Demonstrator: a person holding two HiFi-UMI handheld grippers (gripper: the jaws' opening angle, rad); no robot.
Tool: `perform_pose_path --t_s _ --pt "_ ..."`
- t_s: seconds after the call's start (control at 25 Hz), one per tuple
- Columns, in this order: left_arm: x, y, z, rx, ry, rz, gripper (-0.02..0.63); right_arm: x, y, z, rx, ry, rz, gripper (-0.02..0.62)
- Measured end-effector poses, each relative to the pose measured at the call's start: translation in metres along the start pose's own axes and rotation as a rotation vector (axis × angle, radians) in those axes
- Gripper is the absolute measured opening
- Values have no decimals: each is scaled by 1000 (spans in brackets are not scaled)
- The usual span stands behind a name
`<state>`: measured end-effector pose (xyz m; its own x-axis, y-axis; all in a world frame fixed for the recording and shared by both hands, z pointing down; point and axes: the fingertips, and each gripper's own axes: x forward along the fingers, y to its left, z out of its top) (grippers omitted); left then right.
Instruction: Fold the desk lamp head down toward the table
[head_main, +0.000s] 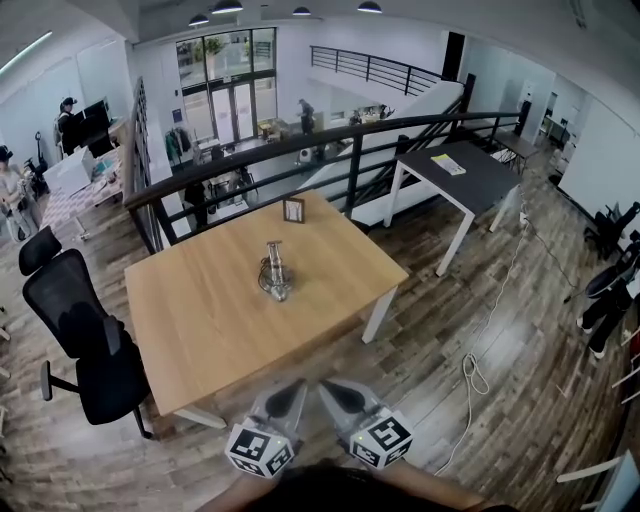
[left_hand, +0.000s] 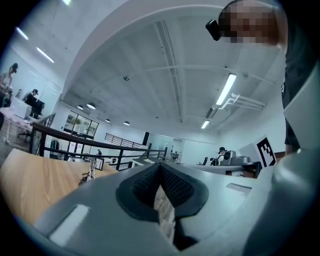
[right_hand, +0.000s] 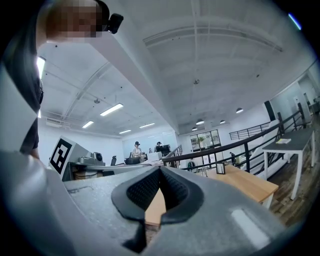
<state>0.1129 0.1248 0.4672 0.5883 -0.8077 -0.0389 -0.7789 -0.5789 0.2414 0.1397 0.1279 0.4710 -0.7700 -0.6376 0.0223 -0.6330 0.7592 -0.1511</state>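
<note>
A small metal desk lamp (head_main: 273, 270) stands near the middle of the light wooden table (head_main: 200, 320), its thin arm upright over a round part at its foot. Both grippers hover off the table's near edge, well short of the lamp. My left gripper (head_main: 297, 384) and right gripper (head_main: 326, 385) sit side by side, tips angled toward each other, each shut with nothing between the pads. From the left gripper (left_hand: 160, 165) the lamp (left_hand: 89, 172) shows far off at the left. Past the right gripper (right_hand: 160, 169) the lamp (right_hand: 203, 171) is tiny and indistinct.
A small picture frame (head_main: 293, 210) stands at the table's far edge. A black office chair (head_main: 75, 330) sits at the table's left. A dark railing (head_main: 300, 150) runs behind, with a dark-topped table (head_main: 460, 170) at back right. A cable (head_main: 470, 365) lies on the wood floor.
</note>
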Motion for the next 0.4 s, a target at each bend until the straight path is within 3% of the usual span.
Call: perform_pose_path --t_s 0.4 --pt "-15 -13 -2 1 2 -3 2 -14 16 -1 1 0 0 3"
